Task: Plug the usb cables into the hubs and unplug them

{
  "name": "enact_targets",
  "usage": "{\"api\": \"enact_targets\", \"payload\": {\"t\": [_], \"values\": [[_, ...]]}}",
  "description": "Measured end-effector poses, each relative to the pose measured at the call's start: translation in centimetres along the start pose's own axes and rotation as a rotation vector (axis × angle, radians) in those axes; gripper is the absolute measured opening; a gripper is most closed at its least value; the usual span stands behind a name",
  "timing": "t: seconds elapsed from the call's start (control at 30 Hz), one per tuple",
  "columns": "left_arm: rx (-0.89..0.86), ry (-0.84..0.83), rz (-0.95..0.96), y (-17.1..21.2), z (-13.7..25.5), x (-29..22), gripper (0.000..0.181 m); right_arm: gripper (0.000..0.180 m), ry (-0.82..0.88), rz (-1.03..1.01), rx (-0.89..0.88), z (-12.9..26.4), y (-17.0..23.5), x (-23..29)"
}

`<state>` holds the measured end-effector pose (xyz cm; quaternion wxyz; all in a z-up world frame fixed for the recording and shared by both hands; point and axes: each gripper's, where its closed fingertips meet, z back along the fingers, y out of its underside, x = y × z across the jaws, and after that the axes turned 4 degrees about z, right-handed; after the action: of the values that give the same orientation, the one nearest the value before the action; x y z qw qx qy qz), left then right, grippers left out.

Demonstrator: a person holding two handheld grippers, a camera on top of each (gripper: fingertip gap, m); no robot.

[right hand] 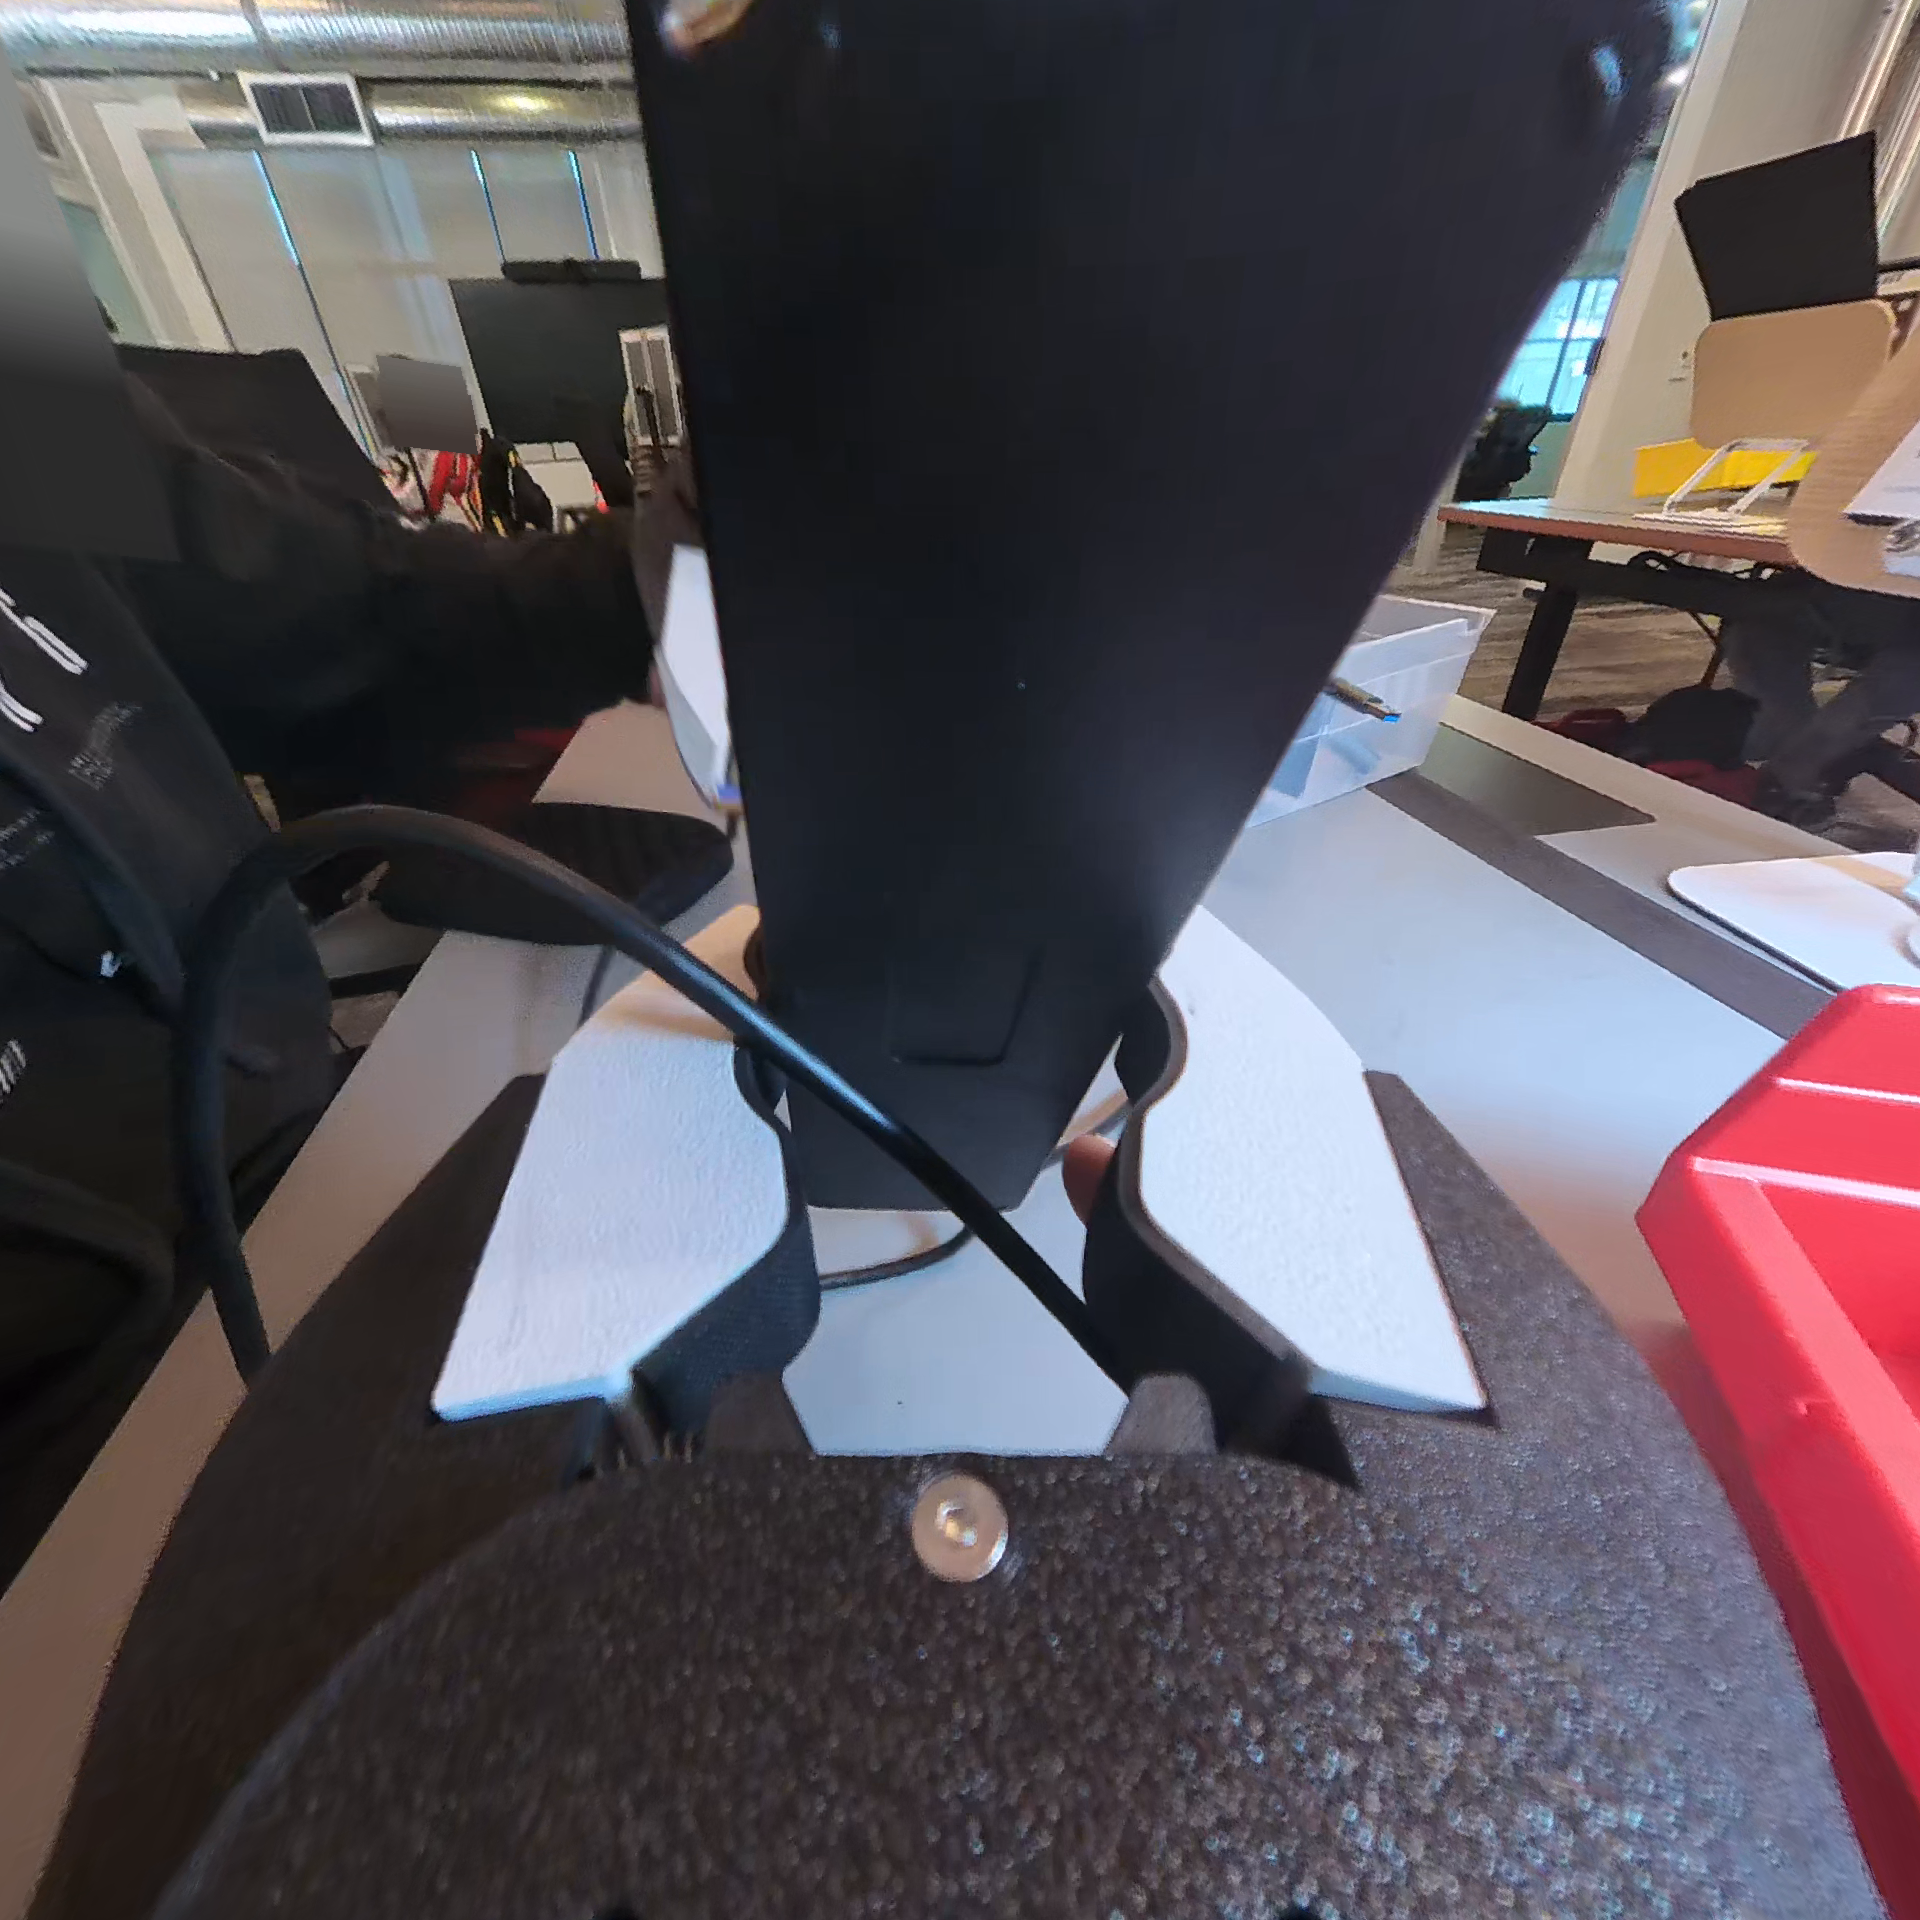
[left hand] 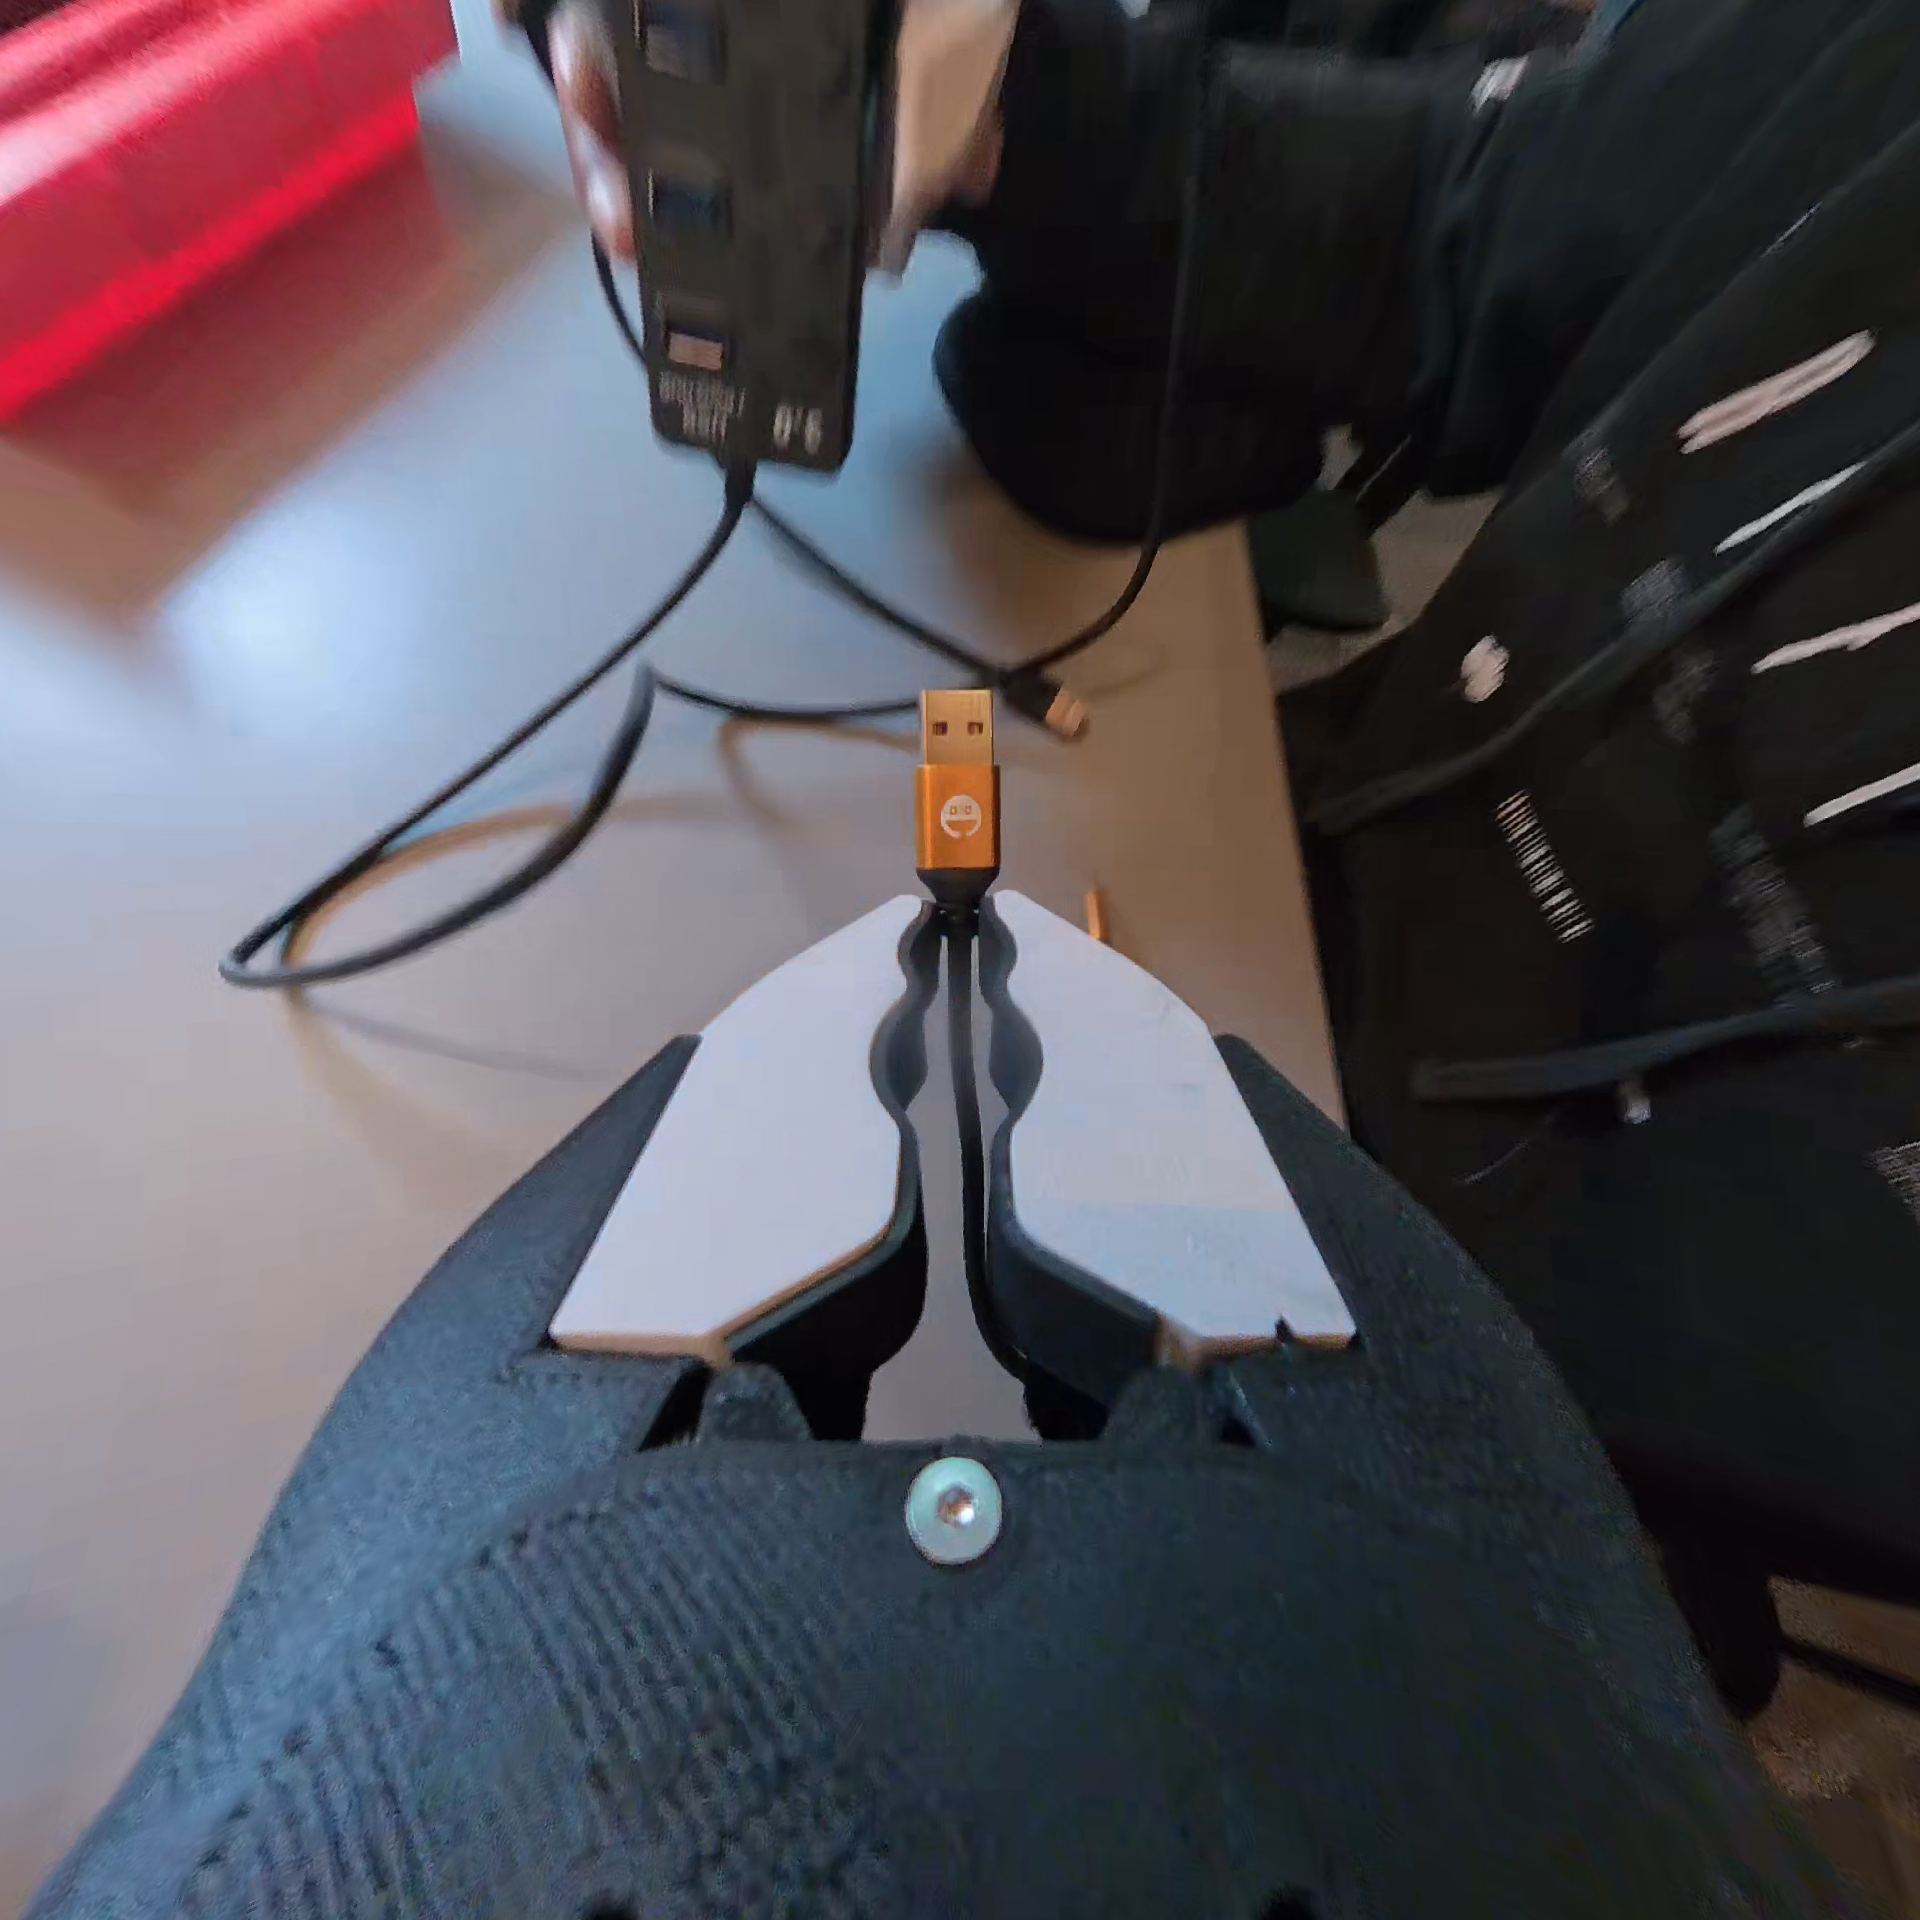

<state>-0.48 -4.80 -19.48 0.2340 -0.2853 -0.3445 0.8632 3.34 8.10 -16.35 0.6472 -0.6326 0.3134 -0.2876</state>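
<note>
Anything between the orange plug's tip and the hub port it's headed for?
Left wrist view: only open air between orange plug and hub; loose black cables lie below on the table.

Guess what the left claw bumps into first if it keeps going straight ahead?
Probably the black hub held up ahead. The orange plug in the left claw points nearly at its lowest port, though the distance is unclear.

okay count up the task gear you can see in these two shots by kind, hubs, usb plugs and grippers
Hubs: 1, the black hub, held by the right gripper
USB plugs: 2, the orange plug in the left gripper, and a loose plug on the table
Grippers: 2
Total: 5
</note>
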Motion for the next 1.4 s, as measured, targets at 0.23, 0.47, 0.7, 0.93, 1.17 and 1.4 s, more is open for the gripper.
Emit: {"api": "enact_targets", "payload": {"t": [0.23,0.47,0.7,0.93,1.17,1.4], "values": [[-0.035,0.004,0.055,-4.1,-0.2,-1.2,0.007,0.063,-0.028,0.063,0.078,-1.2,1.0,1.4],[-0.083,0.028,0.059,-5.7,-2.0,-0.2,0.007,0.064,-0.008,0.1,0.109,-1.5,1.1,1.6],[-0.245,-0.414,-0.128,-9.5,5.0,3.4,0.007,0.064,0.137,0.103,0.095,-0.2,0.6,-1.2],[-0.001,-0.462,-0.268,-1.6,0.6,0.1,0.007,0.064,0.236,0.099,0.08,0.9,0.1,-3.1],[0.148,-0.09,-0.085,6.2,-5.5,-2.4,0.017,0.064,0.237,0.08,0.086,0.8,0.5,-3.3],[0.329,0.032,-0.15,6.7,-9.4,-3.7,0.023,0.064,0.23,0.086,0.101,0.6,0.7,-3.0]]}}
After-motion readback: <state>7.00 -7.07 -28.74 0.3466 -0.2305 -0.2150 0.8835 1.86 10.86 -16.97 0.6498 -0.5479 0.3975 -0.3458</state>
